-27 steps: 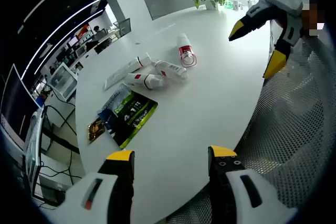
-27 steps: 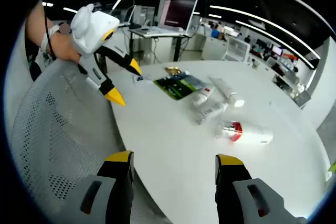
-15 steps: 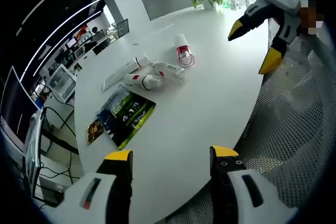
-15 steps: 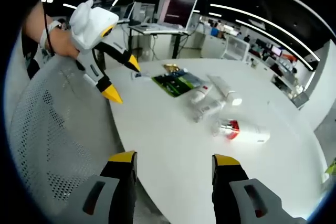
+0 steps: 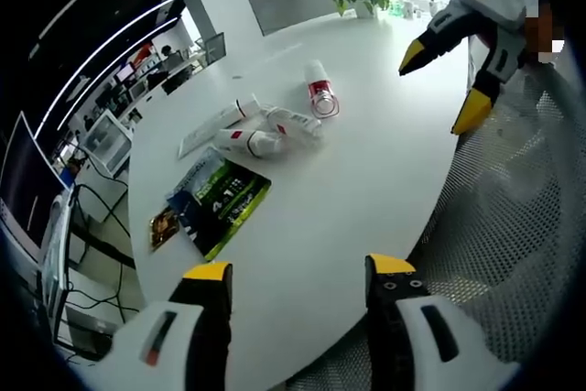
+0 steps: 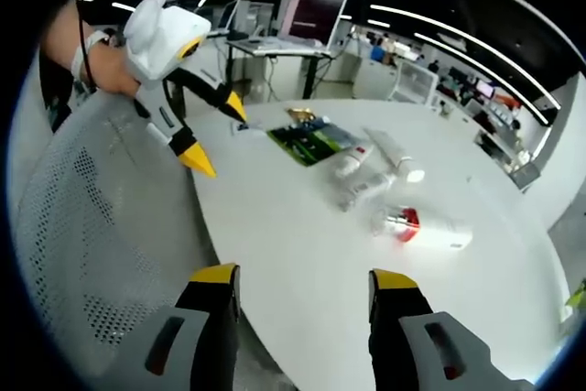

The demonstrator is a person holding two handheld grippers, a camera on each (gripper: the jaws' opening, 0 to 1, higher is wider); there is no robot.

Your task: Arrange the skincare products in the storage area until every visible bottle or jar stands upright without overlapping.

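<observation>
A red-banded bottle (image 5: 320,89) and three white tubes (image 5: 265,130) lie flat mid-counter (image 5: 366,180), close together. Green packets (image 5: 220,200) lie flat beside them. Left gripper (image 5: 298,274) and right gripper (image 6: 302,279) hang over the near edge by a mesh chair (image 6: 82,244), jaws wide apart, holding nothing.

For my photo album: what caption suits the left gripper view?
Open left gripper faces toppled skincare tubes on a white table.
</observation>
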